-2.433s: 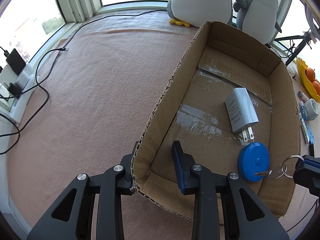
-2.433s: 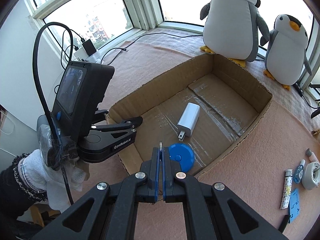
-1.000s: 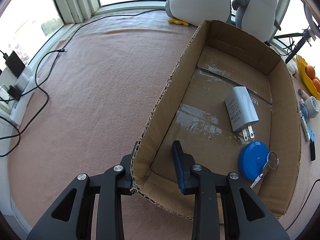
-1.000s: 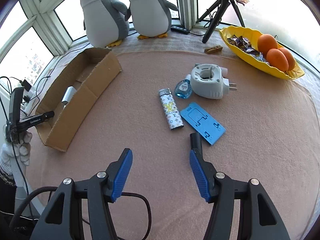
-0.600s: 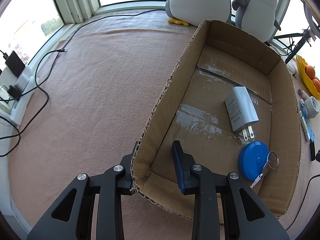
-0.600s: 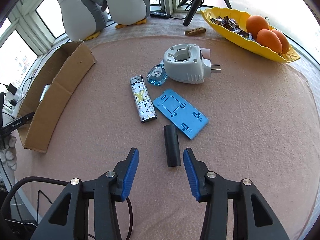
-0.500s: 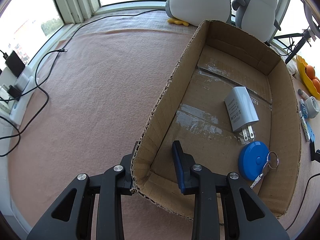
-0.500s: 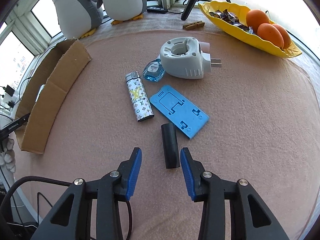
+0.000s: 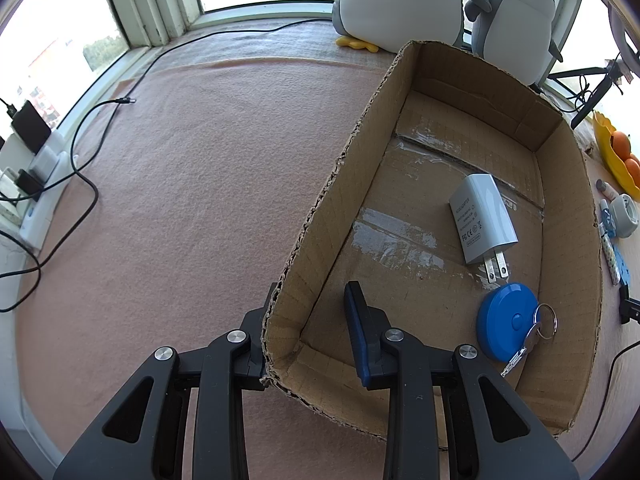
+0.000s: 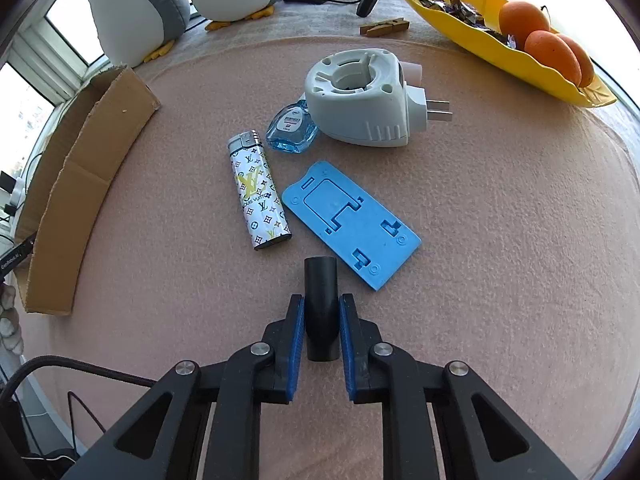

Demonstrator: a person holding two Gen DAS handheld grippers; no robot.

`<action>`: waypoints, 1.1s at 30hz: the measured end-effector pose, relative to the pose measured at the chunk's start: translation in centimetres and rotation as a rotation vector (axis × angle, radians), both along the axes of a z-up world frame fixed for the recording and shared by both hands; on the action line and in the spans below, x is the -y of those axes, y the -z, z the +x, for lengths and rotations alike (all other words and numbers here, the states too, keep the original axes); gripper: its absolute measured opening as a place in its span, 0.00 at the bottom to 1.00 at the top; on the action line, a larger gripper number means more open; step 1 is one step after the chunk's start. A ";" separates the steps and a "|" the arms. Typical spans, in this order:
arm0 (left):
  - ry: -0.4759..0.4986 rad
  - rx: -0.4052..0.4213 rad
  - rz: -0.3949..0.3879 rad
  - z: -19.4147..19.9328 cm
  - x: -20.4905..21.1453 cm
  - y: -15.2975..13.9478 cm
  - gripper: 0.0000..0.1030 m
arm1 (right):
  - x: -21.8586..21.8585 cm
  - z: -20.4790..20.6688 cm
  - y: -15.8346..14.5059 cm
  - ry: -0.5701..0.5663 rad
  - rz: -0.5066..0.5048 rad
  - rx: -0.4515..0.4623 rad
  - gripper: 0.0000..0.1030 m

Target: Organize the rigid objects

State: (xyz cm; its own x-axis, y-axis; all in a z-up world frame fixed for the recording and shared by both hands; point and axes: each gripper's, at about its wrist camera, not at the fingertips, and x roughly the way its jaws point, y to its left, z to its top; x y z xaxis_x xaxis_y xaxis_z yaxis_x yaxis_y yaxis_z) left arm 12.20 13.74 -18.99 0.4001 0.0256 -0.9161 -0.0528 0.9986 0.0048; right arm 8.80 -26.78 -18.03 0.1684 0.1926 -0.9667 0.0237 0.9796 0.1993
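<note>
The right gripper [image 10: 320,340] sits low at the bottom centre of the right wrist view, level with the counter [image 10: 500,240], its blue-padded fingers [image 10: 297,344] clenched on a black cylinder [image 10: 320,300] that lies pointing away up the frame. The cylinder's far end stands just short of the near corner of a blue phone stand [image 10: 352,224], which lies flat at mid-frame. Left of the stand, a patterned lighter [image 10: 258,194] lies lengthwise, close beside it but apart. Above these, a small blue bottle [image 10: 292,130] touches a white plug-in device [image 10: 360,100]. The right half of the counter, below a yellow dish [image 10: 520,60] holding oranges [image 10: 552,50], is bare pink felt, as is the strip between the lighter and the cardboard box [image 10: 80,184] at the left edge.

In the left wrist view, the left gripper [image 9: 306,328] straddles the near corner of the cardboard box [image 9: 332,208]: one finger outside against the wall, the other, blue-padded [image 9: 358,328], inside and apart from the wall, so the grip is slack and released. Inside the box, toward the lower right, lie a white charger [image 9: 482,218], a blue round case [image 9: 506,320] just below its prongs, and a key on a ring [image 9: 534,334] resting on the case's right edge. The box floor's left and upper parts are bare. Two plush penguins [image 9: 400,0] stand beyond the far wall.
</note>
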 end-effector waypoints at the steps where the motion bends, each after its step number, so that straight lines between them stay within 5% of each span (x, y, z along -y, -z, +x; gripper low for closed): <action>1: 0.000 0.000 0.000 0.0 0.0 0.0 0.28 | 0.0 0.0 0.0 -0.002 0.001 0.000 0.15; 15: 0.001 0.000 0.000 0.0 0.0 0.0 0.28 | -2.2 -0.4 -4.7 -0.038 0.042 0.109 0.14; 33: 0.001 0.001 0.001 0.0 0.0 0.0 0.28 | -14.2 2.5 -11.5 -0.288 0.100 0.265 0.14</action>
State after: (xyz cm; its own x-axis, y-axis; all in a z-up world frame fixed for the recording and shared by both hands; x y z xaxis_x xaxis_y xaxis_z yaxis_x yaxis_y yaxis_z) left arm 12.21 13.70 -19.00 0.4007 0.0258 -0.9158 -0.0519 0.9986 0.0054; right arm 11.34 -12.61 -6.49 0.3345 0.3594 -0.8711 -0.3142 0.9141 0.2565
